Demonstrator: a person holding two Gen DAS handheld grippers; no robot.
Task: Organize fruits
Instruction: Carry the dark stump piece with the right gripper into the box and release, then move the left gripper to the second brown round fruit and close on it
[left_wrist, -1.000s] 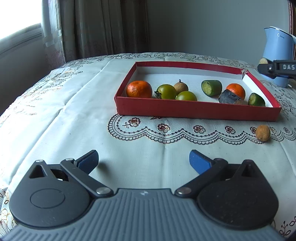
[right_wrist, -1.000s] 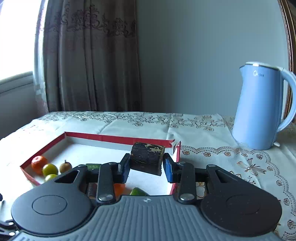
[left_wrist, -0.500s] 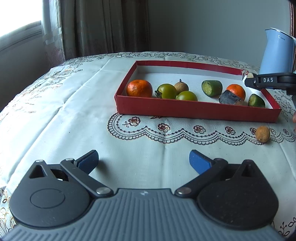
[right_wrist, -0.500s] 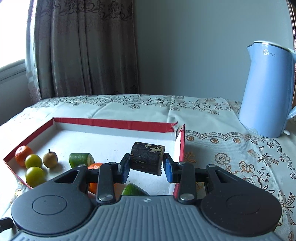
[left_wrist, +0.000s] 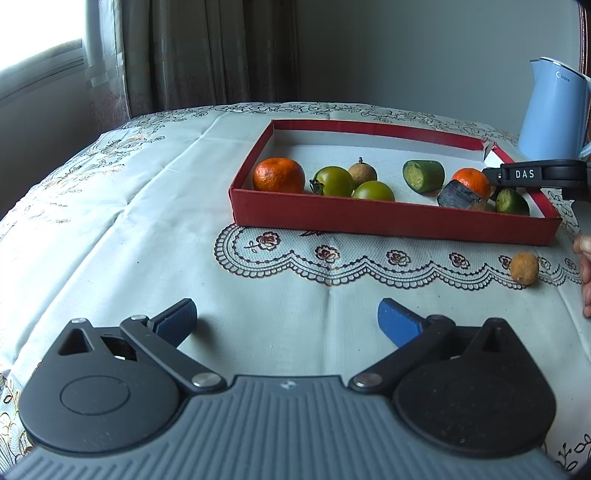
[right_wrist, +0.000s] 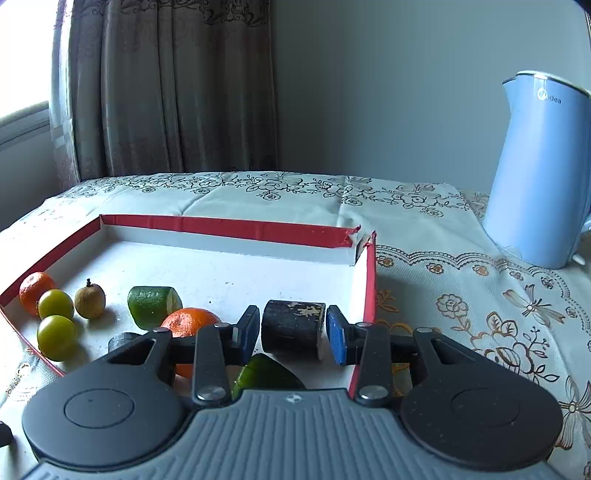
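The dark cylindrical piece (right_wrist: 291, 328) lies between the right gripper's (right_wrist: 291, 332) blue pads, its long axis running left to right across the gap. A sliver of space shows on each side, so the pads look barely parted and the piece appears set down inside the red tray (right_wrist: 364, 295), close to its right wall. An orange (right_wrist: 190, 321) and a green wedge (right_wrist: 266, 373) crowd the near left, leaving free room mainly upward and back. One small brown fruit (left_wrist: 524, 267) sits on the bench outside the tray's near right corner, nearer the right hand; the left gripper (left_wrist: 286, 319) hovers spread and empty over bare cloth.
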